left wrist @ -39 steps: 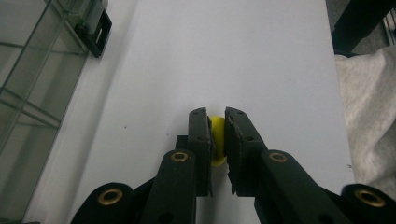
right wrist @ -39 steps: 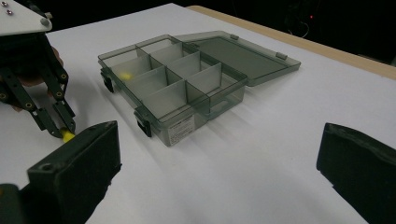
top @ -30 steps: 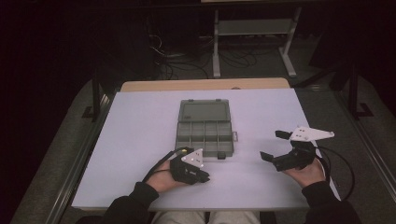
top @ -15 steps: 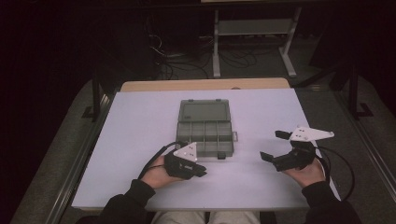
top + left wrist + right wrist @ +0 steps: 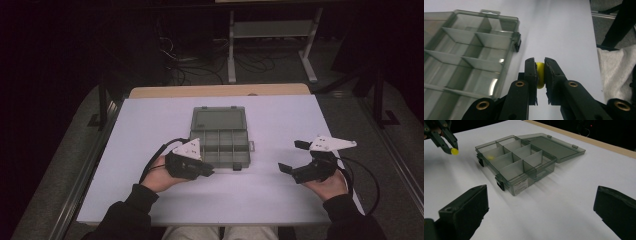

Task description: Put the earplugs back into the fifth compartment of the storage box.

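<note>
- Left gripper view: a small yellow piece (image 5: pixel 540 75) is clamped between the jaws of the left gripper (image 5: pixel 539 65), lower centre, beside the compartment box (image 5: pixel 469 53)
- The right gripper (image 5: pixel 296 159) is held with jaws wide apart, nothing between them, at lower right of the high view

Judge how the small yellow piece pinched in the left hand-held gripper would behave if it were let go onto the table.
The yellow piece looks rounded, so it would probably roll. It seems light, pinched by its sides alone in the left hand-held gripper. It keeps its shape between the jaws, so it is likely firm.
</note>
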Tool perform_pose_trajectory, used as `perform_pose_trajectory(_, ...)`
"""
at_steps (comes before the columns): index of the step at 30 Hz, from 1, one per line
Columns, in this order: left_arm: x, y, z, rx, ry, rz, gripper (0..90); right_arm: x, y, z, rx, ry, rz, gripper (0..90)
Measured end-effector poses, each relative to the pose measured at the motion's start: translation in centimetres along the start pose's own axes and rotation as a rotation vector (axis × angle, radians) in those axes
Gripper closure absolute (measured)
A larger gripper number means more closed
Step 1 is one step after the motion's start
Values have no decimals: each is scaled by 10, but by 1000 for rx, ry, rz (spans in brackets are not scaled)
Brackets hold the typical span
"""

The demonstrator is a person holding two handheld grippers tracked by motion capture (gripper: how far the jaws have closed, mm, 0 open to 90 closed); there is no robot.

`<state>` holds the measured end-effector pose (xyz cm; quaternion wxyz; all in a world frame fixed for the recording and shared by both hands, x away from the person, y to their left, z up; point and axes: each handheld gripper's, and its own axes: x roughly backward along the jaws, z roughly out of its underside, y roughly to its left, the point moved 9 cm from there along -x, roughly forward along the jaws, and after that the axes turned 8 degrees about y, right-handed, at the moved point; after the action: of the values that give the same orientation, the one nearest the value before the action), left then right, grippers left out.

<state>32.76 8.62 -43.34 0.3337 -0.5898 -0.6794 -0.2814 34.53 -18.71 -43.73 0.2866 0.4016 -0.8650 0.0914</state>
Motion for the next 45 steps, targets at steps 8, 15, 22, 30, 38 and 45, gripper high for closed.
perform_pose_trajectory(8,18,15,0,8,13,-31,807,0,0,0,-2,-1,-1,0)
perform_pose_trajectory(15,31,29,-4,22,3,-67,809,0,0,0,-2,-2,-1,0)
perform_pose_trajectory(22,35,44,-4,46,-7,-95,811,1,0,0,-2,-3,-1,0)
perform_pose_trajectory(30,36,62,3,97,-20,-123,813,0,0,0,-3,-2,-2,0)
perform_pose_trajectory(38,27,68,9,114,12,-125,814,0,0,0,-3,-2,-3,0)
perform_pose_trajectory(45,16,70,12,110,39,-117,814,0,0,0,-3,0,-4,0)
